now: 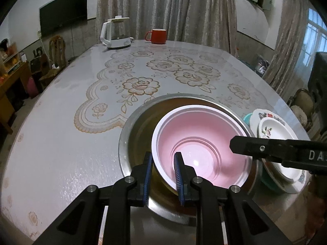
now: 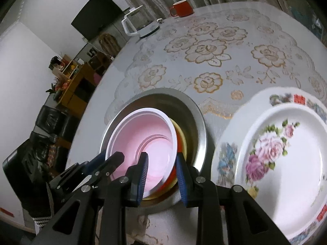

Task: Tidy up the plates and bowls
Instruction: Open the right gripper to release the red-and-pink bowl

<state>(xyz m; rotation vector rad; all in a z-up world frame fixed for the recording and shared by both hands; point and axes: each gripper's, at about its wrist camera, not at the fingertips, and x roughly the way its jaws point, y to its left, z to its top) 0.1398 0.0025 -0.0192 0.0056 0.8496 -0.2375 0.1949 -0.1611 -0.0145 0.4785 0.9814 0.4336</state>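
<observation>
A pink bowl with a white rim (image 1: 201,140) sits tilted inside a large steel basin (image 1: 132,130) on the table. In the right wrist view the pink bowl (image 2: 143,136) rests on yellow and red bowls (image 2: 180,140) nested in the basin (image 2: 196,122). My left gripper (image 1: 163,175) straddles the pink bowl's near rim, one finger inside and one outside, jaws slightly apart. My right gripper (image 2: 161,175) straddles the opposite rim the same way. A stack of floral white plates (image 1: 273,134) lies to the right, large in the right wrist view (image 2: 276,153).
A white electric kettle (image 1: 116,33) and a red mug (image 1: 157,36) stand at the table's far edge. The floral tablecloth (image 1: 143,85) covers the table. A teal dish (image 1: 248,118) lies under the plate stack. Chairs and a cabinet stand around the table.
</observation>
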